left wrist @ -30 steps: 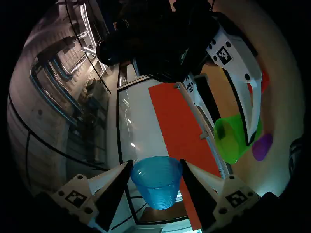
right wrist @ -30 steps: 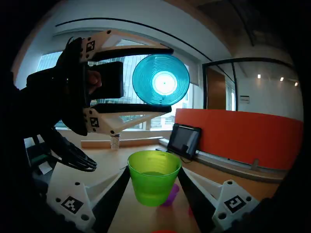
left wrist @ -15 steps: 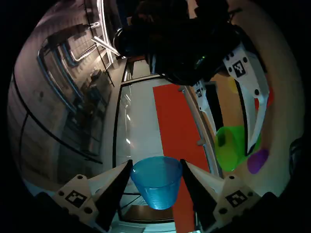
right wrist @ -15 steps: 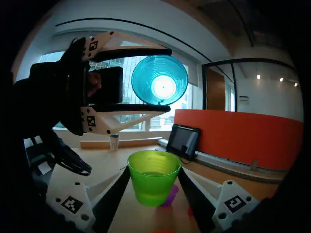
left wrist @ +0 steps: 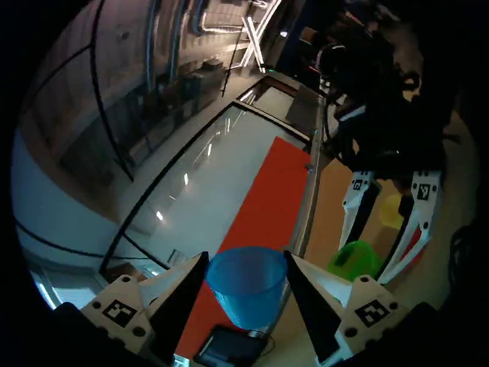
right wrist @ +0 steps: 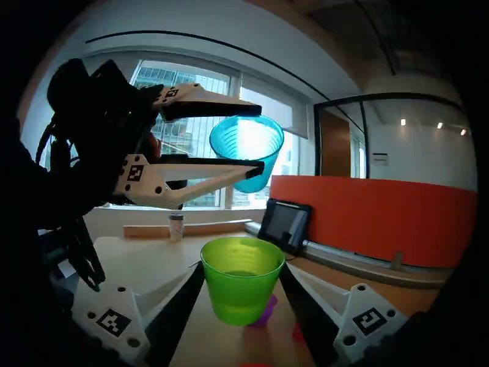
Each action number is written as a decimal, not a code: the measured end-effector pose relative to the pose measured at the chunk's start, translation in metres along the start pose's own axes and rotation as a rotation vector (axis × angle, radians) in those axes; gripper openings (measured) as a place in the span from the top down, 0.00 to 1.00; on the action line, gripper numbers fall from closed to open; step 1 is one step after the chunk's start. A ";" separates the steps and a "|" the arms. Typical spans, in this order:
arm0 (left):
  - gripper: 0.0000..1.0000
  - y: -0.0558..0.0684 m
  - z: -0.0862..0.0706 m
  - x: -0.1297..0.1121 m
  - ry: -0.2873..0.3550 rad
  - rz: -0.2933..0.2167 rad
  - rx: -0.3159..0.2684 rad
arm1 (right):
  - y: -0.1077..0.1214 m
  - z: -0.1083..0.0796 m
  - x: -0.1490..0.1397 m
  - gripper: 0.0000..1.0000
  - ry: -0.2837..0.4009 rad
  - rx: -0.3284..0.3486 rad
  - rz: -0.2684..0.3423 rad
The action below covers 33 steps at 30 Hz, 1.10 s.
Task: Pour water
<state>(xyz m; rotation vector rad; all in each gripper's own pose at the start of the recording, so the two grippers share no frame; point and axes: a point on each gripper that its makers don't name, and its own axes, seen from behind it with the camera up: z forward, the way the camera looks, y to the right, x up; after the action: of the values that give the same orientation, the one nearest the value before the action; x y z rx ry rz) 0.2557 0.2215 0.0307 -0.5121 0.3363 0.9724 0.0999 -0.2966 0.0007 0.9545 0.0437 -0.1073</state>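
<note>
the see-through blue plastic cup (right wrist: pixel 247 150) is up in the air, clamped between the two jaws of the left gripper (left wrist: pixel 244 260), one jaw on each side of it. in the right gripper view it hangs right above the bright green plastic cup (right wrist: pixel 242 278), well apart from it, with a big gap of air between the two. the blue cup stands almost straight up, with its open mouth at the top and leaning a little toward the camera, and its bottom pointing down at the green cup. i cannot tell if there is any water in it. the green cup sits upright, squeezed between the jaws of the right gripper (right wrist: pixel 242 272), and it looks like it has a little water low down inside. i think this is the thing that matters most: the blue cup is over the green one but its mouth points up, so no water can fall now. to pour, the left hand would need to come down closer and tip the mouth over the green rim. the right hand just needs to hold steady. behind the green cup peeks a small purple cup (right wrist: pixel 267 306) on the pale wooden table (right wrist: pixel 153 257). farther back there is a dark flat screen (right wrist: pixel 282 223) and a long orange wall panel (right wrist: pixel 391 214).
</note>
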 end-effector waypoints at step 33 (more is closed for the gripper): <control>0.12 -0.010 -0.004 -0.064 -0.063 -0.828 -0.006 | 0.006 -0.023 0.016 0.10 0.013 -0.045 -0.002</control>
<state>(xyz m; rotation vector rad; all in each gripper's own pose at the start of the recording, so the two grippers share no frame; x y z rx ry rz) 0.2304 0.1700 0.0614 -0.5559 0.0429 0.1847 0.1164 -0.2754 -0.0090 0.9099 0.0586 -0.1020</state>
